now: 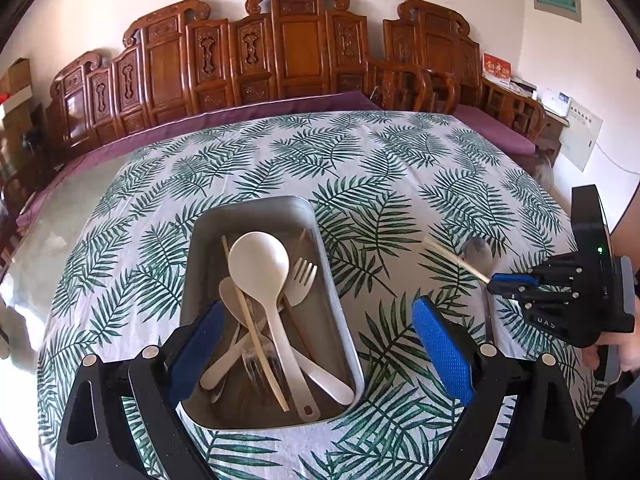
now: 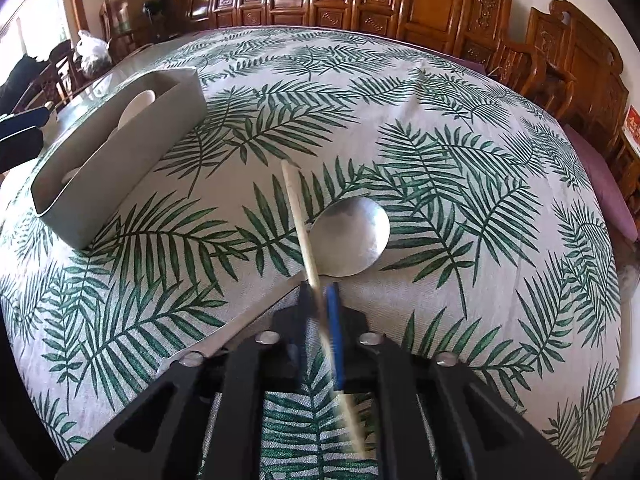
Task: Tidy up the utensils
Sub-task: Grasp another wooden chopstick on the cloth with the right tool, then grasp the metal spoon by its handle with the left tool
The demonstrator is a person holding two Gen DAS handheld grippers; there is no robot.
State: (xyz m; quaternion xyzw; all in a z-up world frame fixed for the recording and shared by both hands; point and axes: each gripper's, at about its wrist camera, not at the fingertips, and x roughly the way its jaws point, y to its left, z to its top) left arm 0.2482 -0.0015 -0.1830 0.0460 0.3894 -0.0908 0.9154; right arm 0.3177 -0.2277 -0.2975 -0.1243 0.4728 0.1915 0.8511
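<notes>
Chopstick (image 2: pixel 298 216) in my right gripper (image 2: pixel 320 300): the jaws are clenched on its shaft, the tip angling up over the tablecloth (image 2: pixel 460 120), well to the right of the grey bin (image 1: pixel 320 248). Just beyond that gripper, also right of the bin, a metal spoon (image 2: pixel 352 236) lies flat on the cloth, its handle running back under my fingers; the chopstick crosses in front of its bowl.

My left gripper (image 1: pixel 316 352) hangs over the near end of the bin, jaws spread wide and holding nothing.

Inside the bin I count most of the job as done: a white ladle (image 1: pixel 264 276), a pale fork (image 1: pixel 302 280), another chopstick (image 1: pixel 252 320), a clear fork (image 1: pixel 256 360) and other pale handles are piled together, crossing each other.

By my reckoning two items remain outside the bin: the chopstick I am carrying and the metal spoon. I see nothing else loose on the cloth around the bin.
</notes>
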